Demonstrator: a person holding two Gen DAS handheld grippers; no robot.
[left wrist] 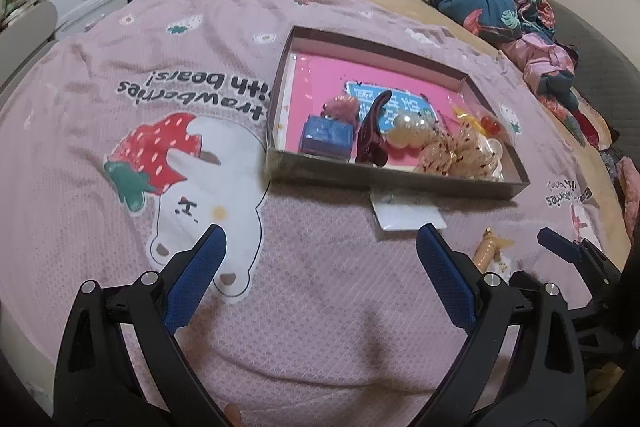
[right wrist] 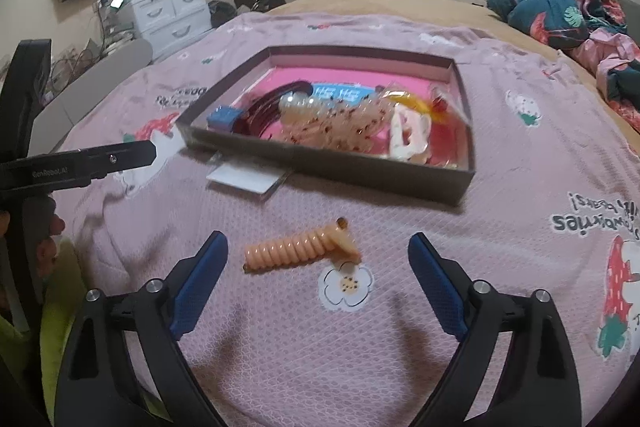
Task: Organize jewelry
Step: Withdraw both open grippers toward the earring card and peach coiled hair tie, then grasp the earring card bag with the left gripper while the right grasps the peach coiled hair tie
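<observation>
- Two grippers, left and right, hover over the blanket — jaws wide apart, nothing held.
- Coil tie lies on the blanket just ahead of the right gripper.
- Tray beyond it holds clips and ties.

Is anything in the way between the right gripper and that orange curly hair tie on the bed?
No, nothing visible. The open right gripper faces the peach spiral coil hair tie lying on the pink blanket, with only bare blanket between them.
</observation>
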